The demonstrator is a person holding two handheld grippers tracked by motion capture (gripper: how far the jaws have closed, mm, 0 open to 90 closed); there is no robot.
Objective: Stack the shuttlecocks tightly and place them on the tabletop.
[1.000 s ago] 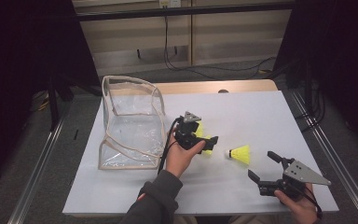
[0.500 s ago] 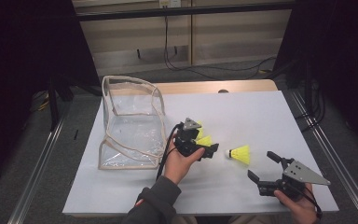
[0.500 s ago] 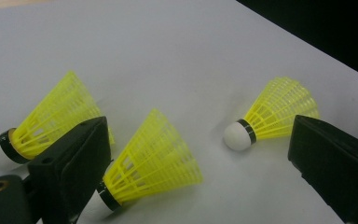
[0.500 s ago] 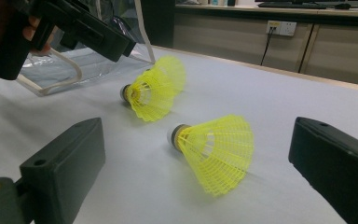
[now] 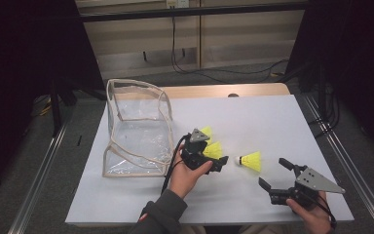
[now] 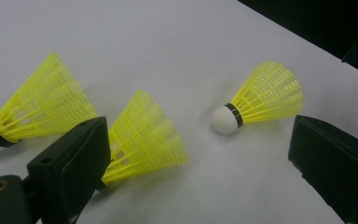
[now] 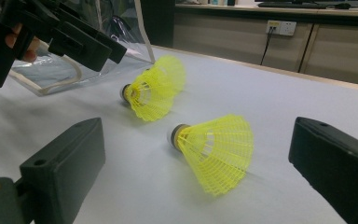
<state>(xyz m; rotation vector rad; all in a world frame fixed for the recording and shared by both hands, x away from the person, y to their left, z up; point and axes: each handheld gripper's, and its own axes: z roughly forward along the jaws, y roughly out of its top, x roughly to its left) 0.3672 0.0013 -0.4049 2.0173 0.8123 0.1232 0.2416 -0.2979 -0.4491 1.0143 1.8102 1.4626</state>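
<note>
Three yellow shuttlecocks lie on the white table point(image 5: 272, 122). The far one point(image 5: 206, 131), the middle one point(image 5: 213, 149) and the right one point(image 5: 251, 161) show in the high view. My left gripper point(image 5: 217, 159) hovers open over the middle shuttlecock point(image 6: 144, 135), with its left jaw beside it. The right shuttlecock point(image 6: 261, 95) lies ahead between the jaws, cork toward me, and the far one point(image 6: 46, 105) lies off to the left. My right gripper point(image 5: 272, 172) is open near the front edge. It faces the right shuttlecock point(image 7: 214, 144) and holds nothing.
A clear plastic bag point(image 5: 136, 131) with beige trim stands open at the left of the table, next to the left hand. In the right gripper view the left gripper point(image 7: 74, 37) shows in front of the bag point(image 7: 51, 74). Metal rails flank the table.
My left gripper has shifted toward the near side and slightly right, ending over the middle shuttlecock. The right gripper and the shuttlecocks stay put.
</note>
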